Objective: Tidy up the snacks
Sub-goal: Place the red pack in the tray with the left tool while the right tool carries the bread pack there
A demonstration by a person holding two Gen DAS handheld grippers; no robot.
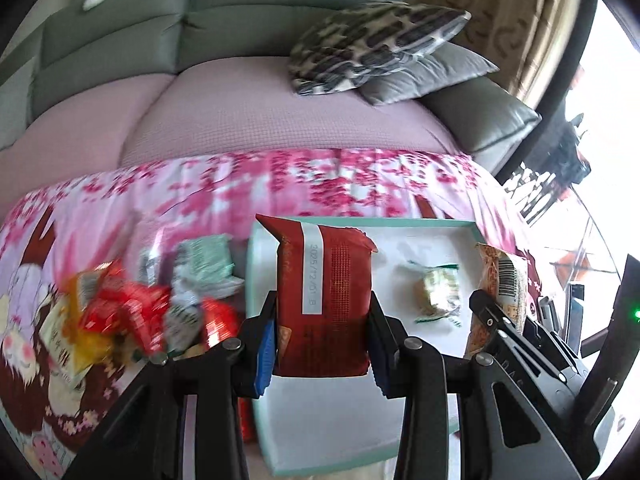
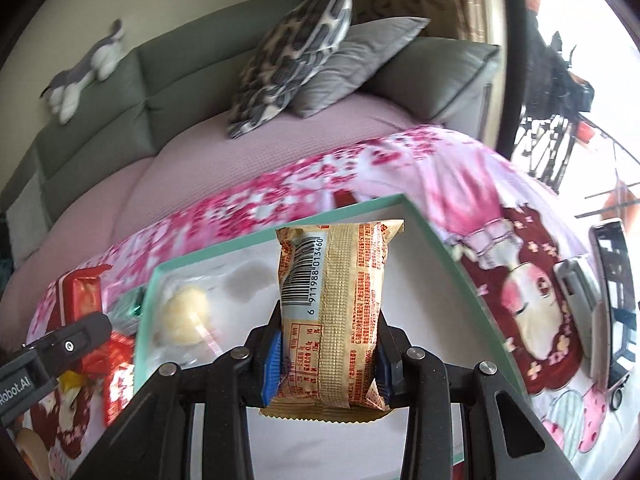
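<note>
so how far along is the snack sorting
Done: one clear-wrapped pastry lies in the teal-rimmed tray. In hand: left gripper holds a red packet, right gripper a beige packet, both over the tray. Left: the snack pile beside it.

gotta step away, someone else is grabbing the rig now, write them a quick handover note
Left gripper: shut on the red packet, held over the tray.
Right gripper: shut on the tan barcode packet, also over the tray.
Done: one clear-wrapped snack lies in the tray.
Left: set both packets down, then move the loose snack pile left of the tray on the pink cloth.
</note>
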